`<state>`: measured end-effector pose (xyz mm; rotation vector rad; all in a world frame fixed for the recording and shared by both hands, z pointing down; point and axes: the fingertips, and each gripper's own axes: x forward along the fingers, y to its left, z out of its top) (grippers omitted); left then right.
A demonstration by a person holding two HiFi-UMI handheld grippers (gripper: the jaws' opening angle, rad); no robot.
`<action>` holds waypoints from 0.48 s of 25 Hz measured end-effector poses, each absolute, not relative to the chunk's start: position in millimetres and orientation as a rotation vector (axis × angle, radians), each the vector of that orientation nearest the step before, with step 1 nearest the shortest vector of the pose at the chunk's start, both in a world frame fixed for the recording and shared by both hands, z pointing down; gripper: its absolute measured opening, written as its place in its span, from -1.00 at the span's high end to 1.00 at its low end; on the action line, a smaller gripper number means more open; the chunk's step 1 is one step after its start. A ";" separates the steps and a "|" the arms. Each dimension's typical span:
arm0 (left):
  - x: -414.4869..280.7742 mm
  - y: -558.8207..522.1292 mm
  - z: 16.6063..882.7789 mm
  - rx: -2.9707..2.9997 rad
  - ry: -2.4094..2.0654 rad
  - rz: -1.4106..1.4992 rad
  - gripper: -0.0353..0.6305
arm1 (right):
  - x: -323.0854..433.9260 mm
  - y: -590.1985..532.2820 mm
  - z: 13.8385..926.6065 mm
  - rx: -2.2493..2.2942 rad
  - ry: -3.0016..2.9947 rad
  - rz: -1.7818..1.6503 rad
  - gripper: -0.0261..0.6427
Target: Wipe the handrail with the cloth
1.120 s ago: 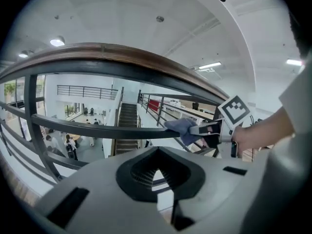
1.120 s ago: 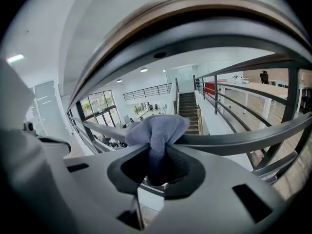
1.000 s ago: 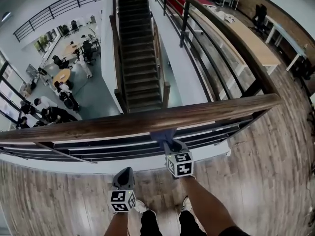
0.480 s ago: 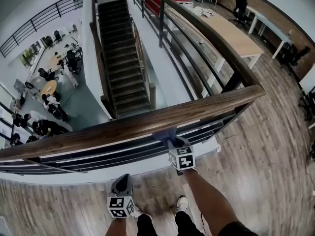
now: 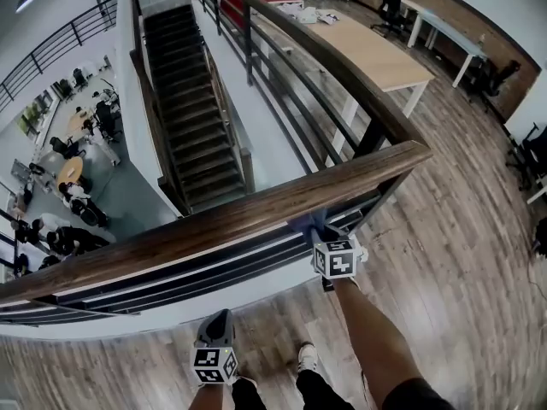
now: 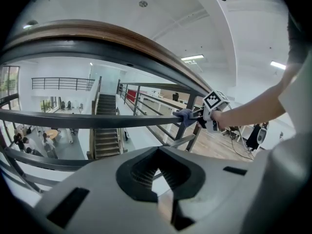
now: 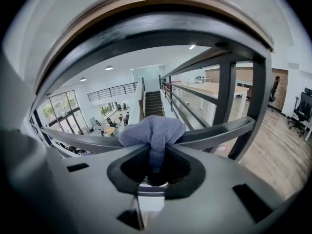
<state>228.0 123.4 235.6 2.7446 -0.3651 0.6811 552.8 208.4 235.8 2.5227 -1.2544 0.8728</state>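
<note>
Two grippers are in the person's hands. The right gripper (image 5: 318, 239) is held forward at the railing, near the right end of the wooden handrail (image 5: 214, 222), close to the corner where it meets the side rail. Its jaws are pinching a blue-grey cloth (image 5: 306, 225). In the right gripper view the cloth (image 7: 152, 133) bulges out above the jaws as a soft lump, and a narrow fold of it goes down between them. There it lies against a dark metal bar (image 7: 214, 130) just under the wooden top. We cannot tell if it also touches the wood.

The left gripper (image 5: 220, 317) hangs low, well apart from the railing, above the wooden floor (image 5: 444, 229) and just beside the person's shoes (image 5: 306, 357). In the left gripper view its jaws are pressed together with nothing between them, and the right gripper (image 6: 201, 115) shows far off at the railing with the cloth.

Each gripper carries a marker cube (image 5: 335, 260) with black-and-white square codes.

Beyond the railing, dark stairs (image 5: 184, 118) go down to a lower floor, where some people (image 5: 73, 220) sit at round tables. A long light table (image 5: 376, 54) stands along the side rail at the upper right.
</note>
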 end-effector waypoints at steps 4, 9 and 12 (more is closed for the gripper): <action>248.6 152.4 235.9 2.750 -0.307 0.690 0.89 | 585.7 240.4 233.9 2.519 -1.201 0.872 0.71; 276.1 169.0 238.3 2.760 -0.269 0.719 0.89 | 629.0 268.1 228.4 2.543 -1.132 0.871 0.71; 292.0 180.6 239.3 2.765 -0.250 0.729 0.89 | 655.3 287.6 228.5 2.553 -1.084 0.875 0.71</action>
